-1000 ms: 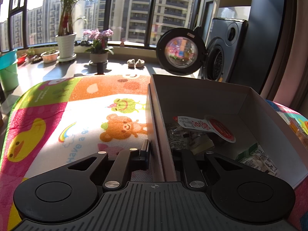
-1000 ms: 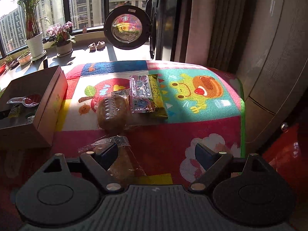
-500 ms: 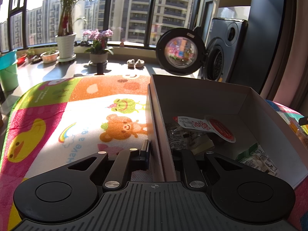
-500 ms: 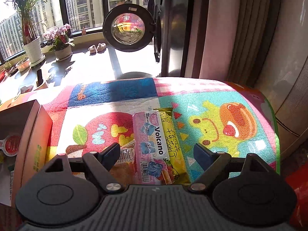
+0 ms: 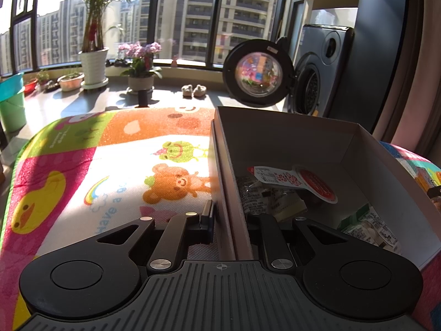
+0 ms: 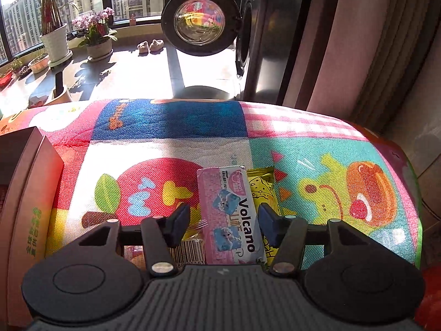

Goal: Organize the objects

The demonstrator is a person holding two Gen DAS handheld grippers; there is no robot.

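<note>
Left gripper (image 5: 230,220) fingers pinching box wall (image 5: 220,171); right gripper (image 6: 223,222) fingers spread astride pink packet (image 6: 231,215).

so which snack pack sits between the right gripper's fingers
The pink Volcano pack, between the open right gripper fingers; the yellow pack lies beside it, partly underneath.

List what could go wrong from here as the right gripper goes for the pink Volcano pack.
1. The pink Volcano pack lies on top of a yellow packet; the right gripper, jaws open around it, could pinch both.
2. A barcoded wrapper sits by the near finger and may snag.
3. The left gripper clamps the cardboard box wall; a tug could tip the box.
</note>
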